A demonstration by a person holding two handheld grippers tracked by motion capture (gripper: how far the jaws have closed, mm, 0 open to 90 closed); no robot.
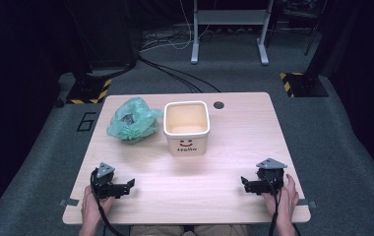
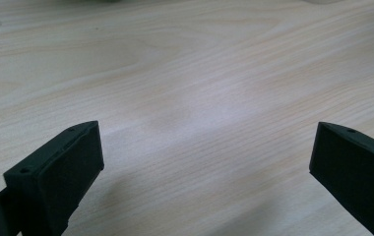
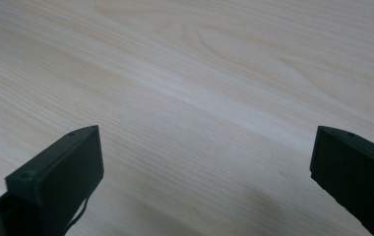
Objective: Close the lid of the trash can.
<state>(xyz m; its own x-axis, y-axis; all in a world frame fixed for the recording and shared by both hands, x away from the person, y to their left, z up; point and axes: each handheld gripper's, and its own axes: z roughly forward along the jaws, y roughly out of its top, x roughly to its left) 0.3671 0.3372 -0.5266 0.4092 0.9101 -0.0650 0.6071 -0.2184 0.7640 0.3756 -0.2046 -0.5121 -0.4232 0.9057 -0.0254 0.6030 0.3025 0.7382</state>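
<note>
left tongs lower left, jaws apart, empty | right tongs lower right, jaws apart, empty | white "Hello" bucket centre of counter; crumpled green plastic bag just left of it

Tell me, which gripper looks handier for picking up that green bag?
Probably the left gripper. The green bag lies on the left half of the table, on its side of the white bucket. The right gripper would have to reach across past the bucket. Both are open and hold nothing.
</note>
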